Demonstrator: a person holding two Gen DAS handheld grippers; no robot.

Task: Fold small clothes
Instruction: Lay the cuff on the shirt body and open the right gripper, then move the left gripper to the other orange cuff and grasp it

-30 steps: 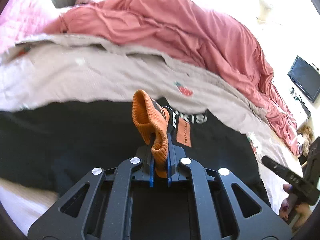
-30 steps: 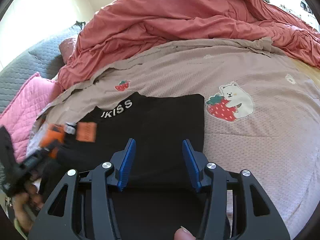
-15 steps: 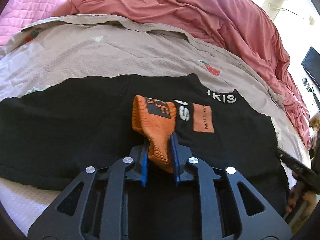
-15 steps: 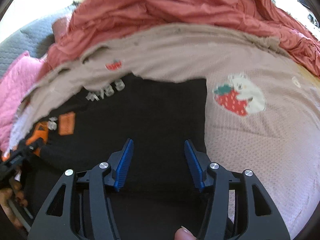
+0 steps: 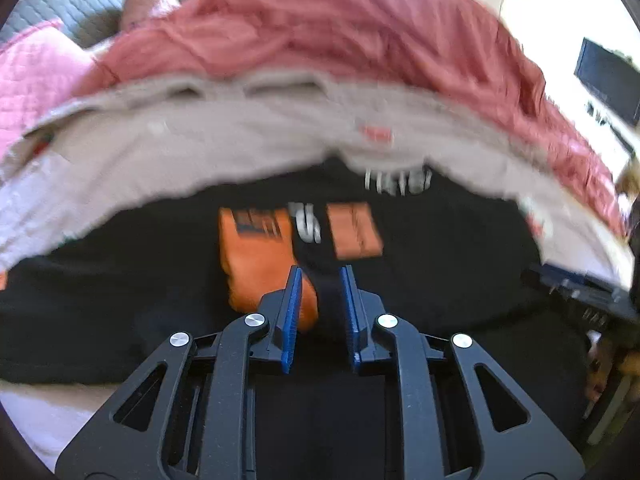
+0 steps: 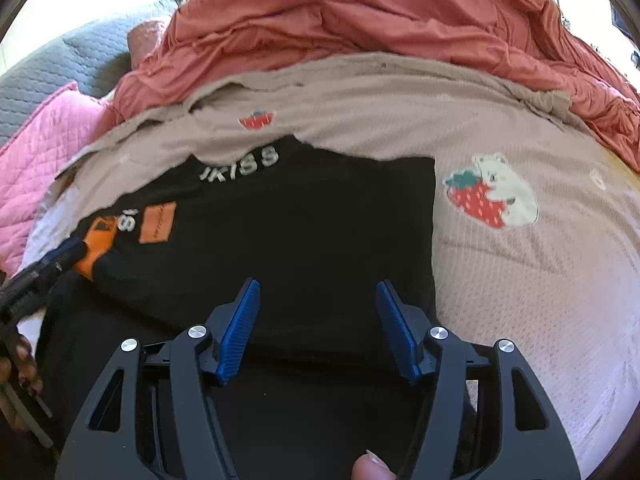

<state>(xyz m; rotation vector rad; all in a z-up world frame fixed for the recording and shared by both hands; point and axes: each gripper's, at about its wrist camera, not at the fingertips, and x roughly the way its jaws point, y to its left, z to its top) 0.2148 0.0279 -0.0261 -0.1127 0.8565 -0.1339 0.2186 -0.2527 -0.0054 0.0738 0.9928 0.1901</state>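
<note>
Still risky: w/ left gripper (image 5: 320, 280) jaws part-open beside the orange cuff (image 5: 260, 256) on the black top (image 6: 300, 220) on the bed (image 6: 520, 280), right gripper (image 6: 318, 296) jaws wide & empty, the sleeve fold could've sprung back.

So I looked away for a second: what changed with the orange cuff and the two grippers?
The left gripper laid the orange cuff down on the black top, opened and let it go. The right gripper stayed open above the top.
</note>
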